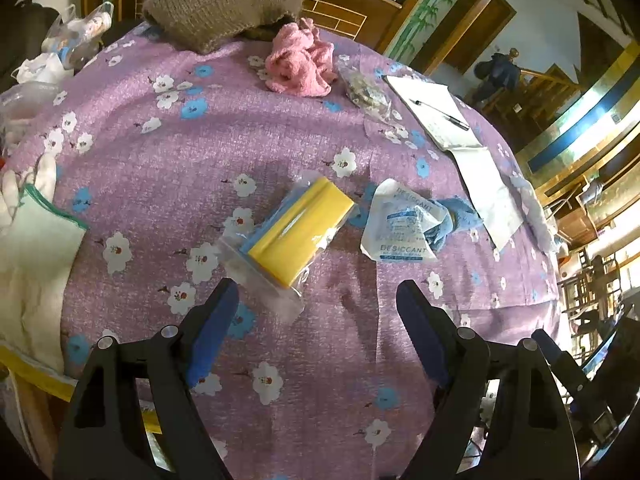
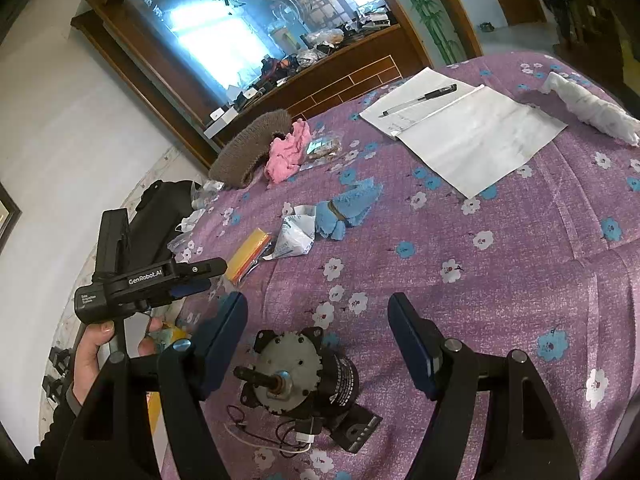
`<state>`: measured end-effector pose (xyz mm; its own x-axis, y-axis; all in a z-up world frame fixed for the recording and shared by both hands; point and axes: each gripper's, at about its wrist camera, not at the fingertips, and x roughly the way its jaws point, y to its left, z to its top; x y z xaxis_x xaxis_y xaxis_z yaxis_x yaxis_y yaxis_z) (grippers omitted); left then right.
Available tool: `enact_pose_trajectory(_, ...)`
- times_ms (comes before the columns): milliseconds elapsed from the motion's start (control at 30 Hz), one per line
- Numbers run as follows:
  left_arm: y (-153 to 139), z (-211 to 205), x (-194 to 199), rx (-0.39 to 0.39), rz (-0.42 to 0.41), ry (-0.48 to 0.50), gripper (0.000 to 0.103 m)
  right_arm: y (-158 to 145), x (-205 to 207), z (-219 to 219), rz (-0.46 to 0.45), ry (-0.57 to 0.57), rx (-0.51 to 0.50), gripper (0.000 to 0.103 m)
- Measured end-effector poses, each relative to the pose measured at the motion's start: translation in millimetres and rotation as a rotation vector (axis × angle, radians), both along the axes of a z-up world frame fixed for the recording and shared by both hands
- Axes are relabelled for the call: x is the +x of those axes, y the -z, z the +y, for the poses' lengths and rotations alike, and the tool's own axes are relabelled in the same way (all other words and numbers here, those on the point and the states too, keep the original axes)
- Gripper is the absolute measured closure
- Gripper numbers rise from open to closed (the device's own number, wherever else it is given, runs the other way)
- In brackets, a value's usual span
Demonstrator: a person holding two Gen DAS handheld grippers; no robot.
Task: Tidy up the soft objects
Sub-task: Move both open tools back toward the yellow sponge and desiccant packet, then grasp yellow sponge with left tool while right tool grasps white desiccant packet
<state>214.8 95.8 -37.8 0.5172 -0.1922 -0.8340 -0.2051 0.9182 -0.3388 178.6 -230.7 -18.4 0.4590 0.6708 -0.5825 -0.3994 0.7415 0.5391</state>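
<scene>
Since the bagged yellow sponge (image 1: 300,232) lies loose on the floral-covered tabletop (image 1: 160,128) just ahead of the left hand-held gripper (image 1: 316,300), we judge it the likely next pick; the jaws stand wide apart, gripping nothing. Just beside it sit a desiccant packet (image 1: 400,228) and a tied blue cloth (image 1: 456,216), touching each other. Farther back, a pink cloth (image 1: 300,64) and brown knit hat (image 1: 220,12) are bunched at the far edge. We note the right hand-held gripper (image 2: 318,320) likewise released, hovering above a motor (image 2: 308,376), which is no soft item.
</scene>
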Motion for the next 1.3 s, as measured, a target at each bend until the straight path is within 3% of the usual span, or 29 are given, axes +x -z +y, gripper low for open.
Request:
enact_pose_trajectory(233,-6.7,0.2,-1.5,-0.013,-0.021,0.026,0.021,-1.4,-0.3,-1.2,0.000,0.001,0.009,0.030)
enact_pose_trajectory(567,-15.6,25.7,15.3,0.006,-0.037,-0.032,0.021,-5.8,-2.5,-2.1,0.003,-0.010,0.030,0.030)
enact_pose_trajectory(667,-4.5,25.2,29.4,-0.019,0.001,-0.005,0.021,-5.9,-3.0,-1.4,0.006,-0.012,0.029,0.030)
enact_pose_trajectory(800,14.7,5.6,51.9,0.047,0.057,0.049,0.021,-4.7,-2.5,-1.0,0.009,-0.009,0.027,0.030)
enact_pose_trajectory(833,19.0,0.7,56.2,0.076,0.072,0.057,0.024,-4.1,-2.1,-1.2,0.011,-0.007,0.027,0.030)
enact_pose_trajectory(900,23.5,-5.7,61.0,0.145,0.086,0.056,0.045,-3.5,-1.8,-1.9,0.013,-0.003,0.028,0.030)
enact_pose_trajectory(933,26.2,-4.8,62.5,0.156,0.099,0.044,0.057,-3.9,-2.1,-2.2,0.010,-0.001,0.029,0.030)
enact_pose_trajectory(967,27.8,-2.4,62.8,0.144,0.104,0.035,0.061,-4.3,-2.5,-2.3,0.007,0.001,0.028,0.030)
enact_pose_trajectory(1067,25.0,-0.6,56.9,0.176,0.107,0.029,0.066,-5.9,-2.6,-1.6,0.003,-0.007,0.034,0.030)
enact_pose_trajectory(1200,10.8,9.0,28.9,0.121,0.080,0.030,0.067,-6.3,10.3,8.0,0.040,-0.054,0.022,0.030)
enact_pose_trajectory(1300,-8.5,10.6,-5.8,0.037,0.030,0.059,0.067,-10.3,37.6,29.9,0.098,-0.131,-0.018,0.030)
